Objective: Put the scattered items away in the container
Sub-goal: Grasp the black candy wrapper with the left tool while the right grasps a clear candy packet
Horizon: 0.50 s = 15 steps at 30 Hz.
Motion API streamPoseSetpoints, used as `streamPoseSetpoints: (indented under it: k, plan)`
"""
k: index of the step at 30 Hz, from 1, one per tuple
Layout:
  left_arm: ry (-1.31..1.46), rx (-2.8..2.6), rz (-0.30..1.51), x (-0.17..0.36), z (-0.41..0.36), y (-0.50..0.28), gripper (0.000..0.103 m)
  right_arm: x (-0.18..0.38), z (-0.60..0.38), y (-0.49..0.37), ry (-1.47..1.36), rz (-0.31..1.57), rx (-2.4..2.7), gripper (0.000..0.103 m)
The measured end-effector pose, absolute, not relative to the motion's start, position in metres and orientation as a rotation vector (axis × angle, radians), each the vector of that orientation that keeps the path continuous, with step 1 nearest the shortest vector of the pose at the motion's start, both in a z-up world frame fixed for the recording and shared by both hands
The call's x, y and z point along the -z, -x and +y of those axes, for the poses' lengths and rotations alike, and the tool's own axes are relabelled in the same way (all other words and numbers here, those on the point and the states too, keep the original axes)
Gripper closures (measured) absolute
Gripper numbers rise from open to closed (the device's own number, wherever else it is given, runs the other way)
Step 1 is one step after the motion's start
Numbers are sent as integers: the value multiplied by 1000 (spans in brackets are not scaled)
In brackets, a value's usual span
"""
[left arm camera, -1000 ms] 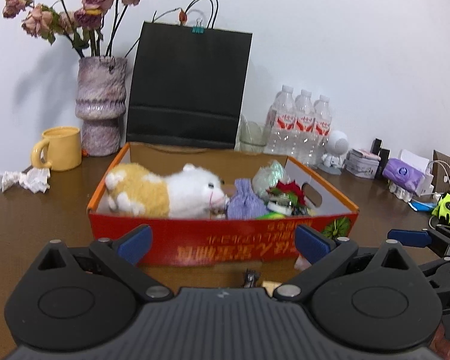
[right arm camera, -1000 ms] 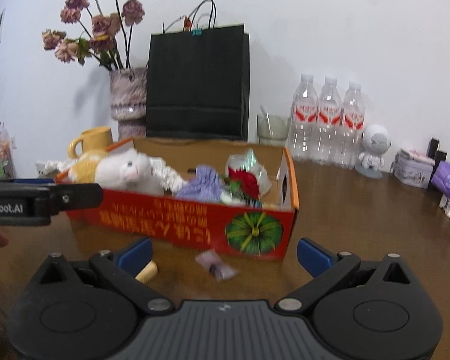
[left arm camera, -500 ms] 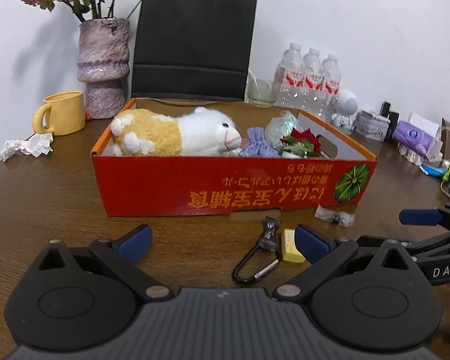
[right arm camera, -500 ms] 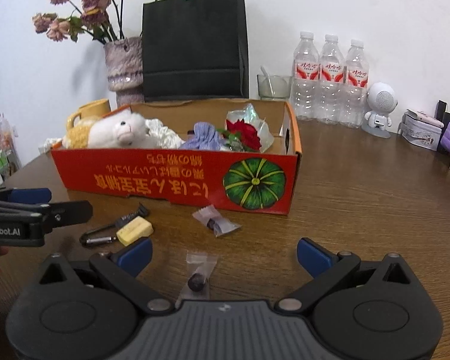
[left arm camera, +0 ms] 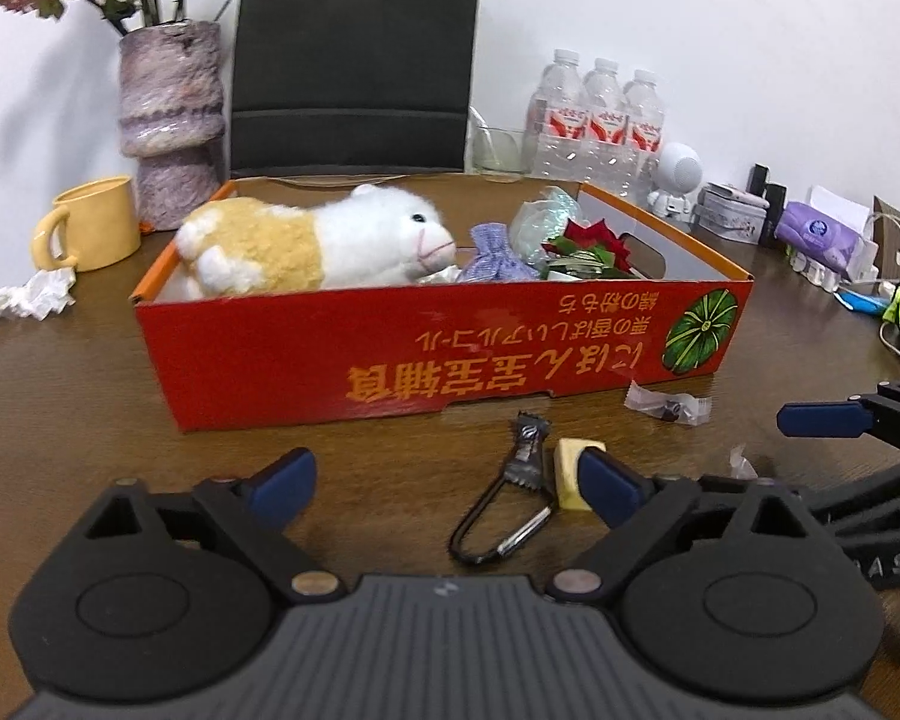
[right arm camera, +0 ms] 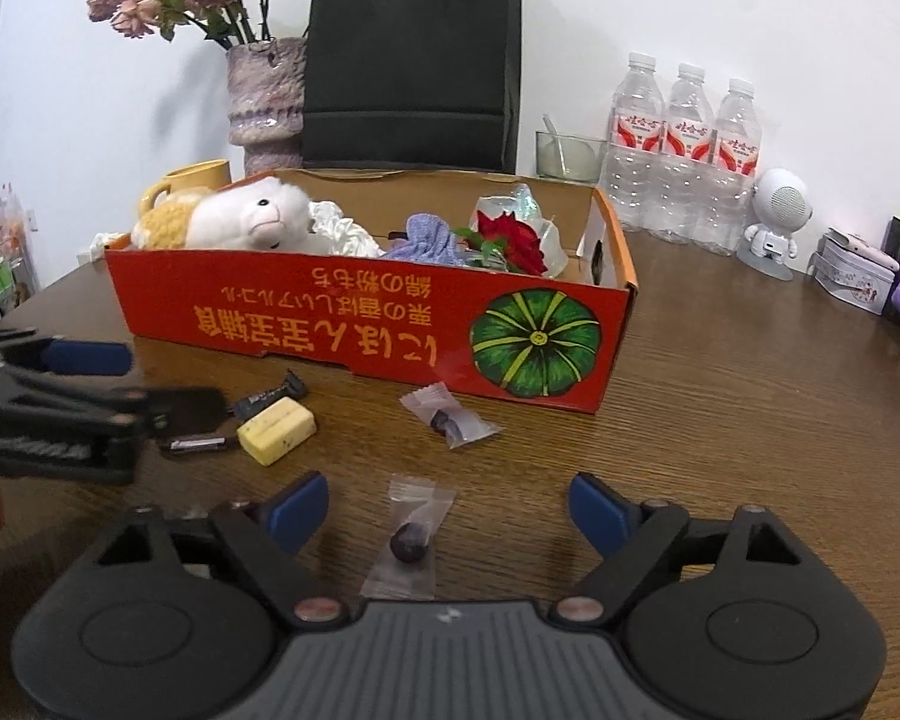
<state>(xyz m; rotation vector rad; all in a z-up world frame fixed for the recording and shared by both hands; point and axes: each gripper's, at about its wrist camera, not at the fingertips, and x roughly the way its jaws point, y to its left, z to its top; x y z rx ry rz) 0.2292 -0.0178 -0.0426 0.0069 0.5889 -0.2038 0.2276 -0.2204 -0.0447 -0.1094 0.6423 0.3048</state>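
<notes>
Both of my grippers have dropped lower and pulled back from the box since a second ago — the loose items on the table, mostly hidden behind my fingers then, now lie in plain view. Largest first: the red cardboard box [left arm camera: 390,348] sits mid-table, already holding the plush sheep [left arm camera: 306,246], a purple pouch [left arm camera: 492,255] and a wrapped red flower [left arm camera: 588,246], so I judge the task well along, with only small things left outside. All of these lie on the wooden table [right arm camera: 750,408] just in front of the box's near wall, which keeps each carry short. A black carabiner [left arm camera: 498,516] lies nearest my left gripper [left arm camera: 444,486], whose jaws are spread wide and hold nothing; a yellow eraser-like block [right arm camera: 276,429] rests just beside it. One clear candy packet [right arm camera: 450,417] lies close to the box corner under the pumpkin print. A second packet [right arm camera: 411,537] with a dark sweet inside lies between the fingers of my right gripper [right arm camera: 450,507], also wide open and empty — lined up, I judge, to close on it next. Thin plastic; may slip.
</notes>
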Motion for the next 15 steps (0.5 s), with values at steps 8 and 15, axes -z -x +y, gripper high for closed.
streamPoseSetpoints:
  k: [8,15]
  plan:
    - [-74,286,599,45,-37,-248,43,48,-224,-231,81,677,-312,40]
    - [4,297,606,42,-28,-253,54,48,-227,-232,57,679,-302,42]
